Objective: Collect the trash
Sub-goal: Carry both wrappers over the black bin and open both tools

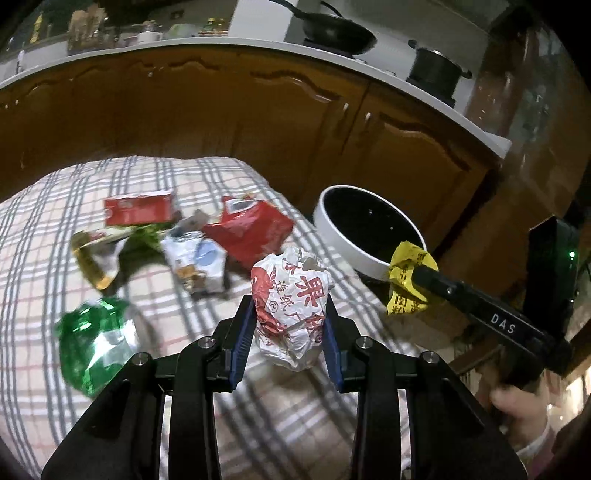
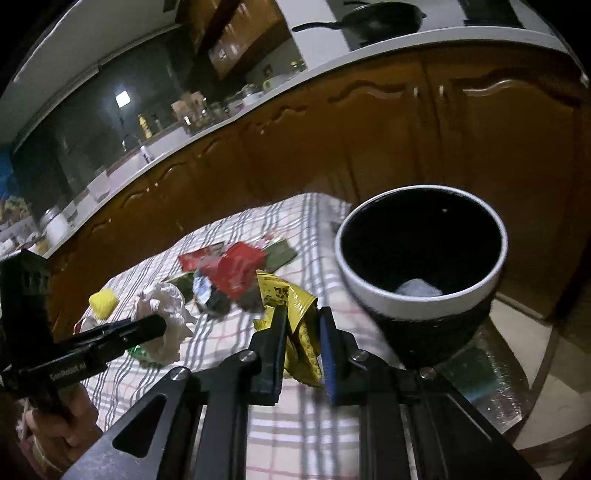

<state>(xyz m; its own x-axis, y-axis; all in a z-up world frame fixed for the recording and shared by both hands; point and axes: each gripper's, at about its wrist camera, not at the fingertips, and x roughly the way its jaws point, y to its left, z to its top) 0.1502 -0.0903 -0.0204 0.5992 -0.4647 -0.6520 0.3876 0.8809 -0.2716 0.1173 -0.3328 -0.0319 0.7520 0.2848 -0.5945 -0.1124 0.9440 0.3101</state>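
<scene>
L gripper (image 1: pixel 290 314): jaws closed partway on crumpled white paper ball (image 1: pixel 290 306) w/ red print, held above checked cloth (image 1: pixel 33 236). R gripper (image 2: pixel 301 325): jaws pinched on yellow wrapper (image 2: pixel 301 332), just beside rim of black bin (image 2: pixel 421 306), not over opening. On cloth: red packets (image 1: pixel 251 229), green foil wrapper (image 1: pixel 92 339), white carton (image 1: pixel 195 262). Pale scrap inside bin. Wok (image 1: pixel 332 31) on counter behind.

Wrappers (image 1: pixel 192 240) lie on the tablecloth (image 1: pixel 44 229), bin (image 1: pixel 369 236) to their right.
</scene>
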